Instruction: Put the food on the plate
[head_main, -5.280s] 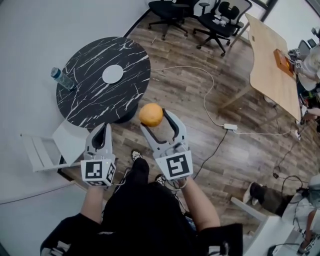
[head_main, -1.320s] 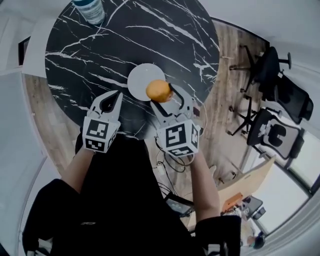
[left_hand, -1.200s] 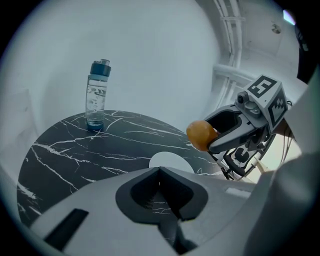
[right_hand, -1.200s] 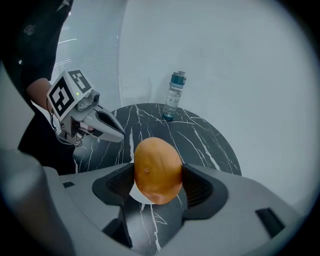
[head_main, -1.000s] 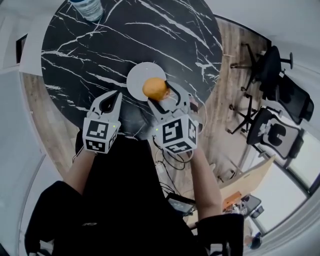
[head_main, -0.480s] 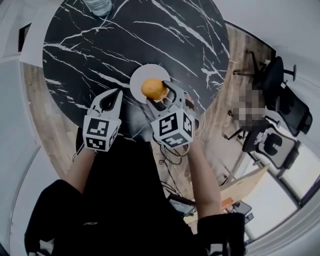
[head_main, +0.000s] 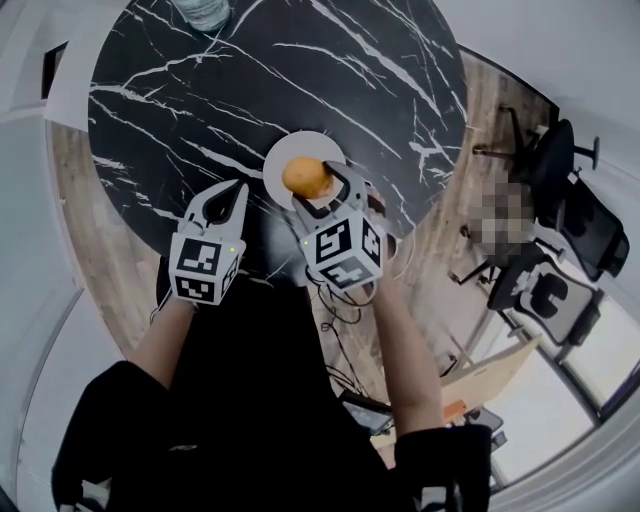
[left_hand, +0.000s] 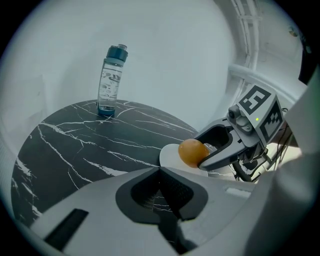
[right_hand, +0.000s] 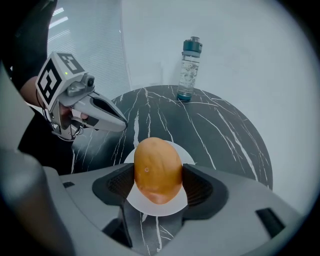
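Orange fruit (right_hand: 157, 170) is pinched between the jaws of the right gripper (head_main: 318, 186), directly over the white plate (head_main: 278, 165) on the black marble table (head_main: 180, 90); whether it touches the plate I cannot tell. Well beyond the plate to its left a water bottle (head_main: 205, 12) stands upright. Just left of the plate hovers the left gripper (head_main: 238, 188), jaws pressed together with nothing in them, and the right gripper's body lies at the plate's near right edge.

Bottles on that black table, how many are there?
1. The bottle stands upright at the table's far edge, well away from the plate, over which the right gripper holds an orange fruit. None seems hidden.
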